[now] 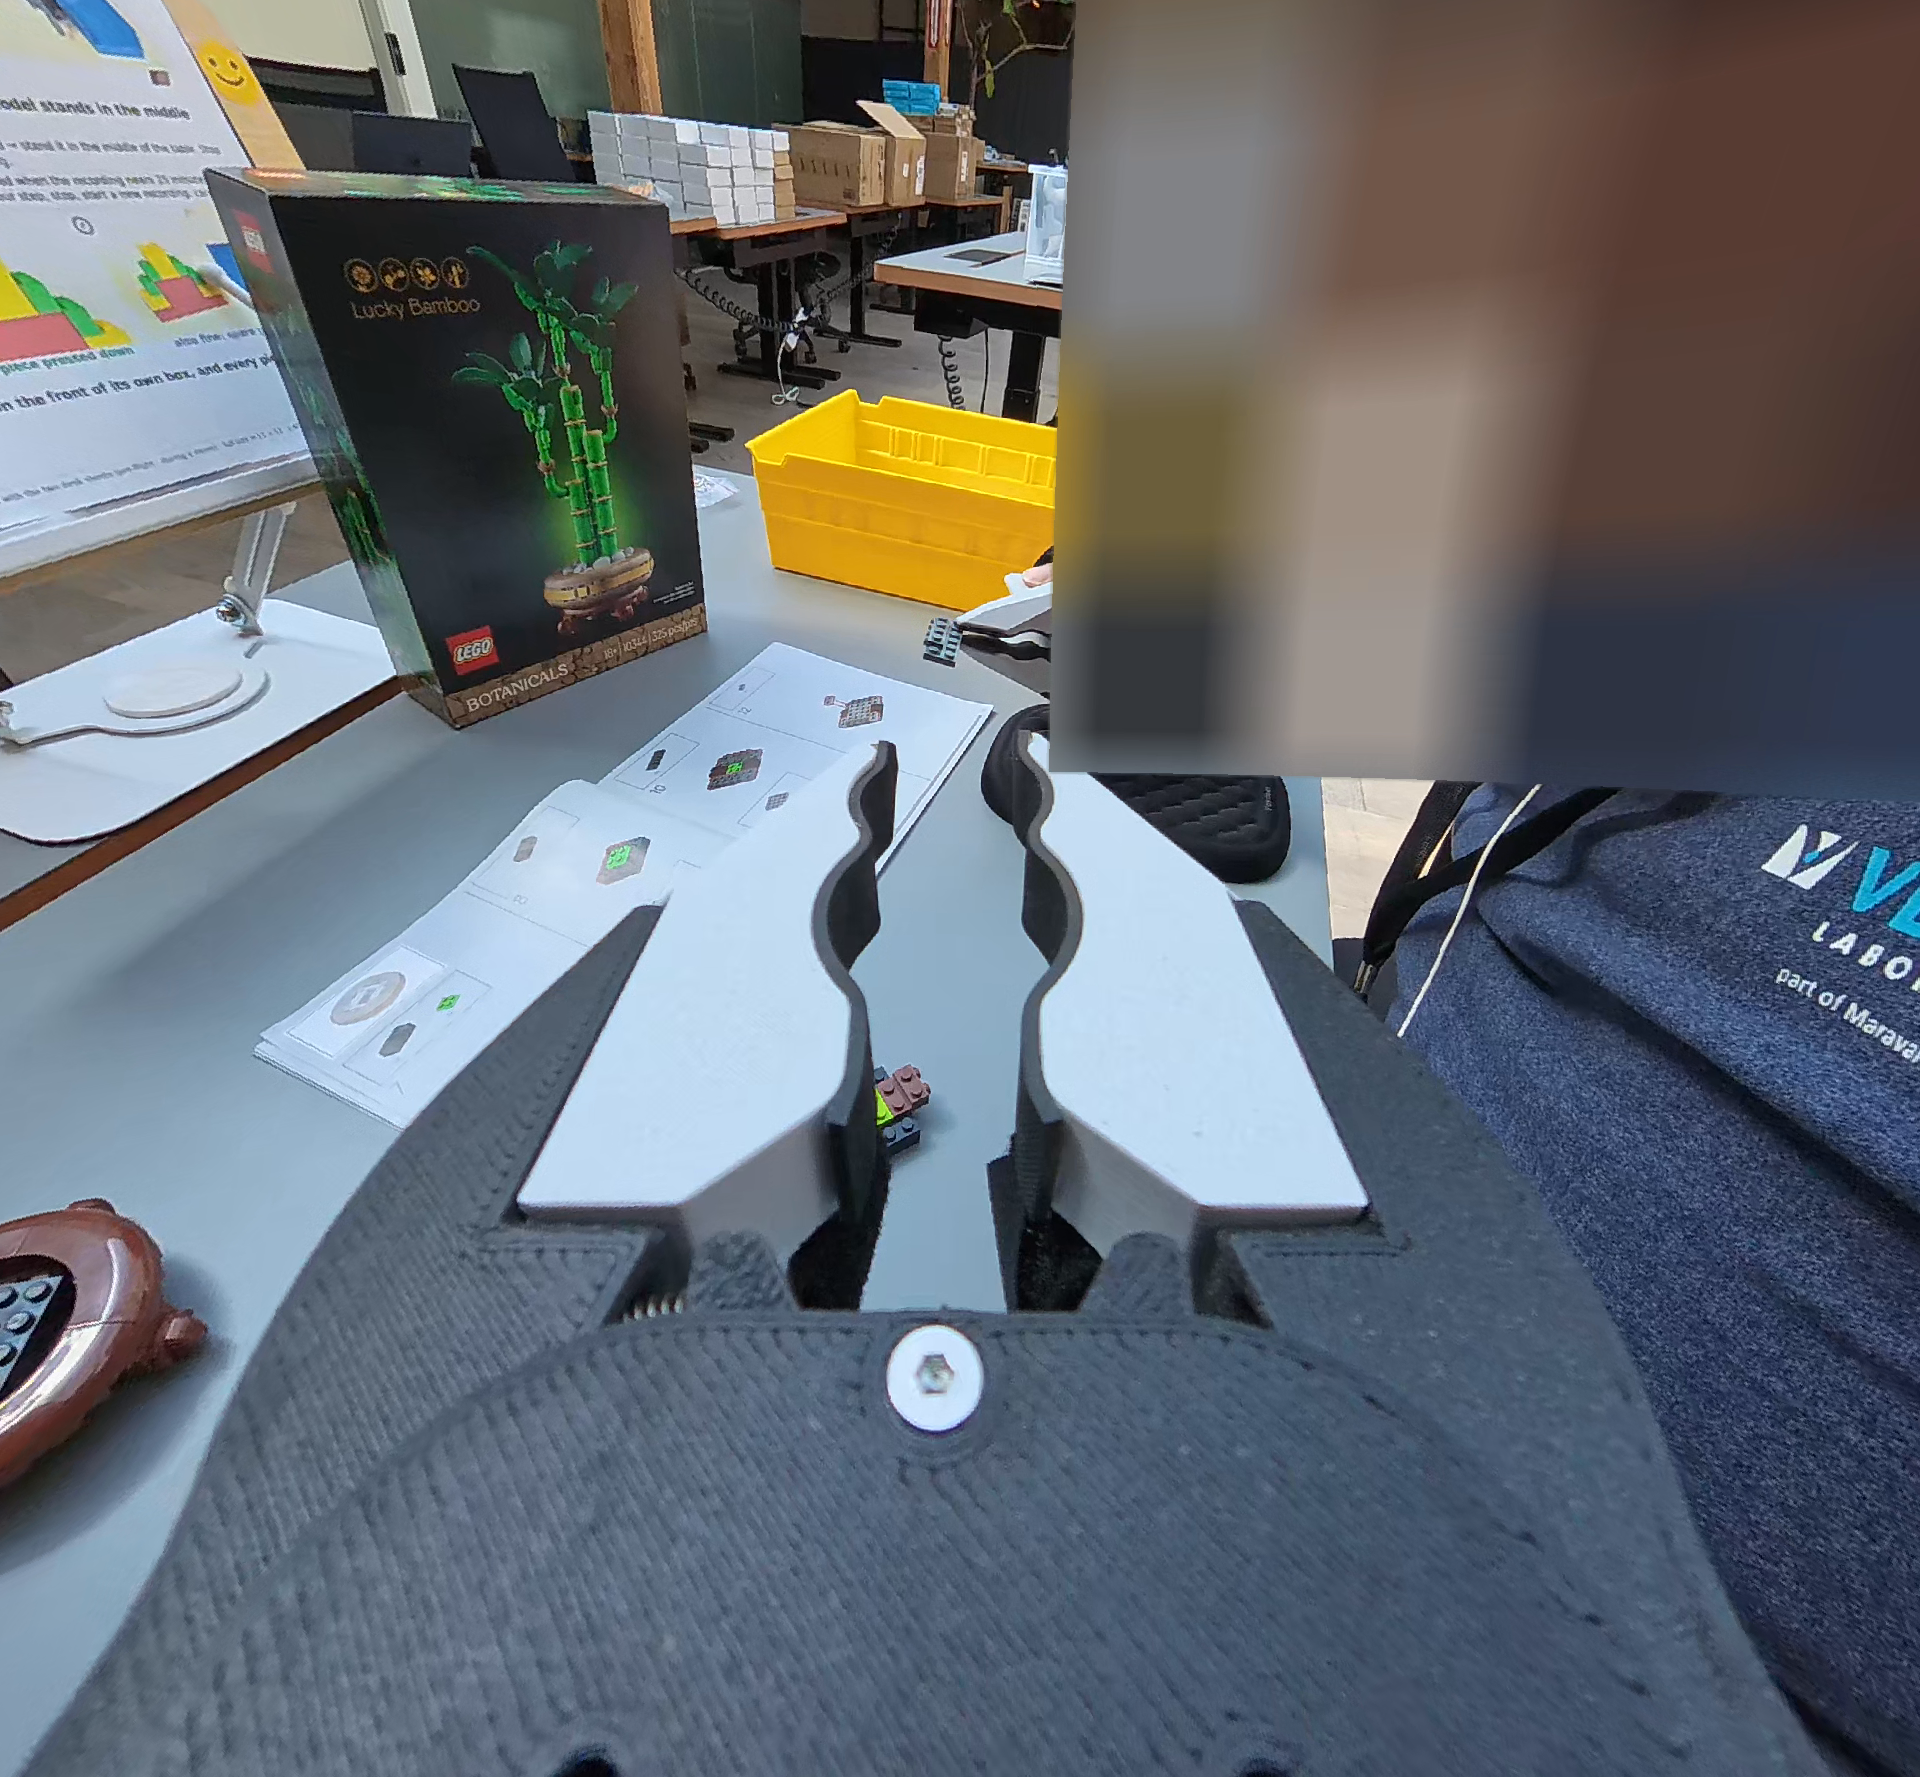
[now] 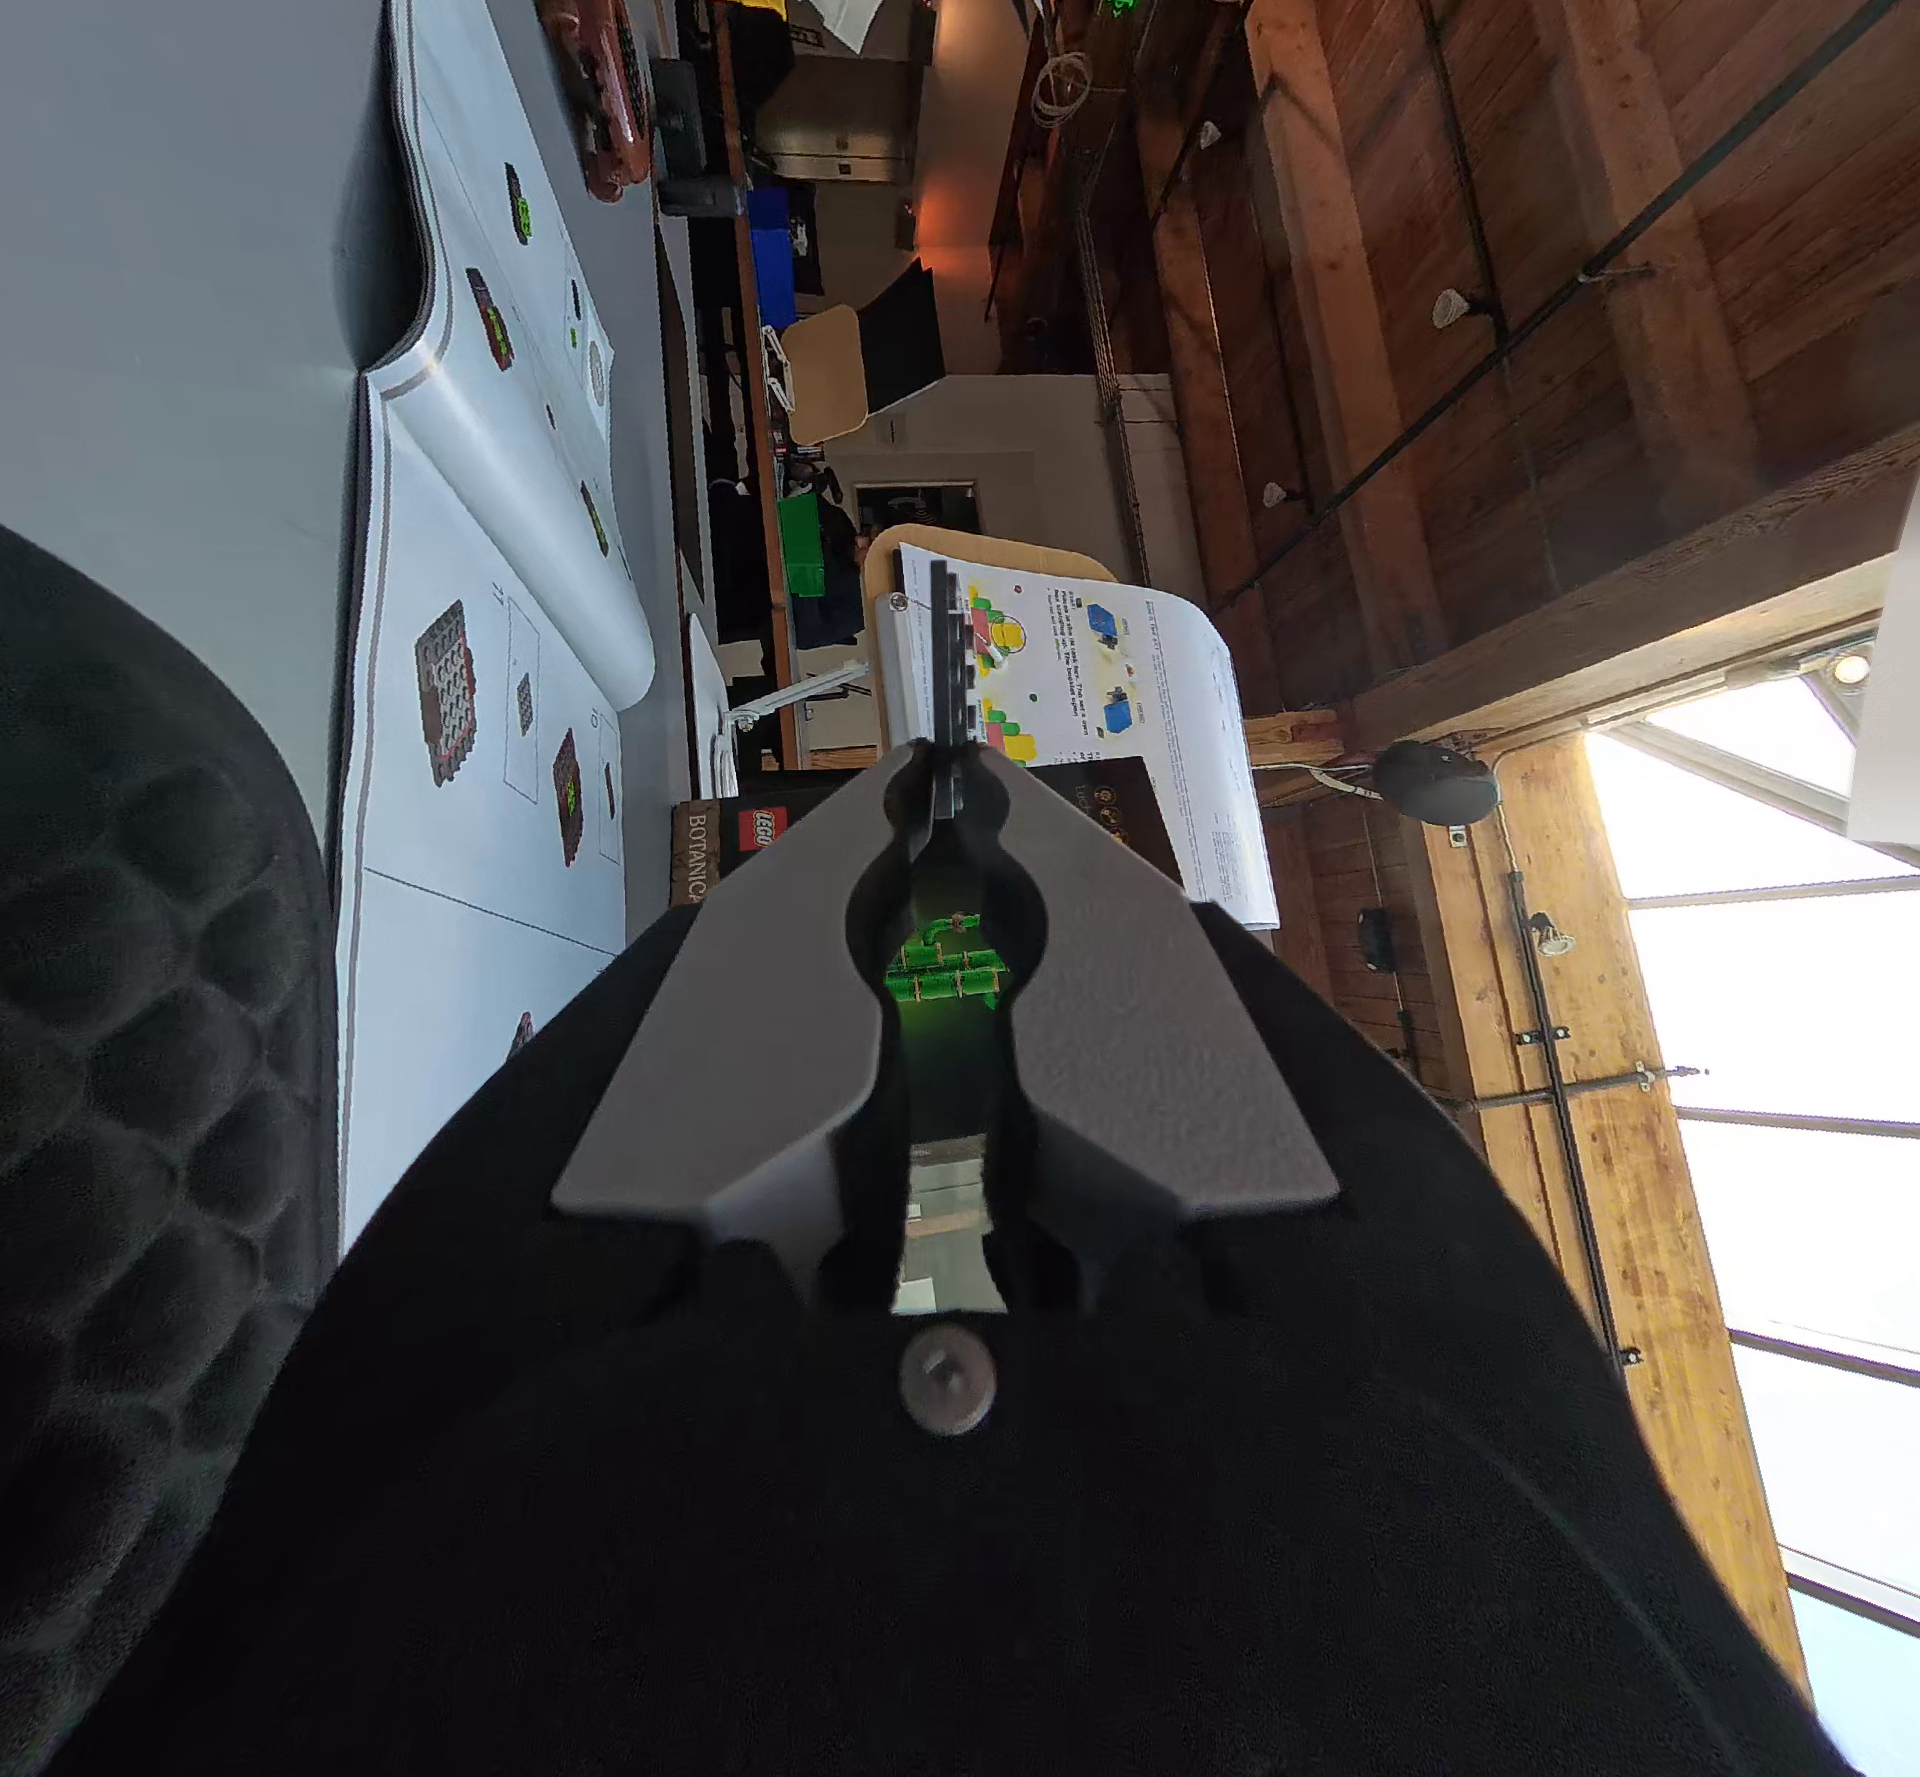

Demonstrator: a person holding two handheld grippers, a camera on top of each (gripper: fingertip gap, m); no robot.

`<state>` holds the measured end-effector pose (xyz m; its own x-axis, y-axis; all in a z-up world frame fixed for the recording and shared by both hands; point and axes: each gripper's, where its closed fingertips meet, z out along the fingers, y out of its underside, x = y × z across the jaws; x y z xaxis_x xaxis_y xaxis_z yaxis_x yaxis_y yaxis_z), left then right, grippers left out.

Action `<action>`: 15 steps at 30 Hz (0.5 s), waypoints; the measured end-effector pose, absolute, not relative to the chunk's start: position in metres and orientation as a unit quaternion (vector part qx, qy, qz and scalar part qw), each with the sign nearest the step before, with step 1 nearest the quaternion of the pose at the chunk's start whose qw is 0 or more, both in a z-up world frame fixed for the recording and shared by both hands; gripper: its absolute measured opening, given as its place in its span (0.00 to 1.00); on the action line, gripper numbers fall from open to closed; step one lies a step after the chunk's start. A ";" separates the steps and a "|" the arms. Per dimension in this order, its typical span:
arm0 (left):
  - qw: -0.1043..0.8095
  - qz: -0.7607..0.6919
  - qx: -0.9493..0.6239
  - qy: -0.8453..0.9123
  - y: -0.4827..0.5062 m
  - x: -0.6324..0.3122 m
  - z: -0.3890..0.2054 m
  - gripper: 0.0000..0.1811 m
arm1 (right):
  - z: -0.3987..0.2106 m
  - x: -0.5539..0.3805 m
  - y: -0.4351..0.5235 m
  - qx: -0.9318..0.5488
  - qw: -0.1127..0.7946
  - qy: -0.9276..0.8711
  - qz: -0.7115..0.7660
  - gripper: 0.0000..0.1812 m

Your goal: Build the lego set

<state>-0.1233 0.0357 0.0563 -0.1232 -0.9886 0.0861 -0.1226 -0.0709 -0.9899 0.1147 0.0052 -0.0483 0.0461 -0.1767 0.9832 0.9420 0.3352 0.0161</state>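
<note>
The right gripper (image 2: 943, 759) is clenched on a thin black lego plate (image 2: 948, 678), held on edge, projecting beyond its tips. The left gripper (image 1: 954, 759) hangs released above the open instruction booklet (image 1: 582, 906); a small brown-and-green lego assembly (image 1: 902, 1104) lies beside that booklet, between the spread fingers.

The right gripper (image 2: 945, 771) is seen rolled sideways, its tips closed on a thin black studded plate (image 2: 948, 678) held edge-on. An open instruction booklet (image 2: 468, 584) is seen on the grey table (image 2: 187, 169), beside a black padded rest (image 2: 135, 1000). Beyond the fingers, the dark set box (image 2: 727, 844) is partly hidden.
</note>
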 end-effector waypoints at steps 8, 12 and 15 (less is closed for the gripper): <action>0.419 -0.520 -0.518 0.535 0.042 -0.127 0.054 0.11 | -0.057 0.115 0.009 -0.378 0.618 -0.534 -0.436 0.02; 0.417 -0.522 -0.523 0.530 0.045 -0.128 0.050 0.11 | -0.060 0.115 0.011 -0.385 0.616 -0.537 -0.429 0.02; 0.412 -0.525 -0.527 0.526 0.048 -0.127 0.045 0.11 | -0.063 0.116 0.012 -0.392 0.614 -0.539 -0.422 0.02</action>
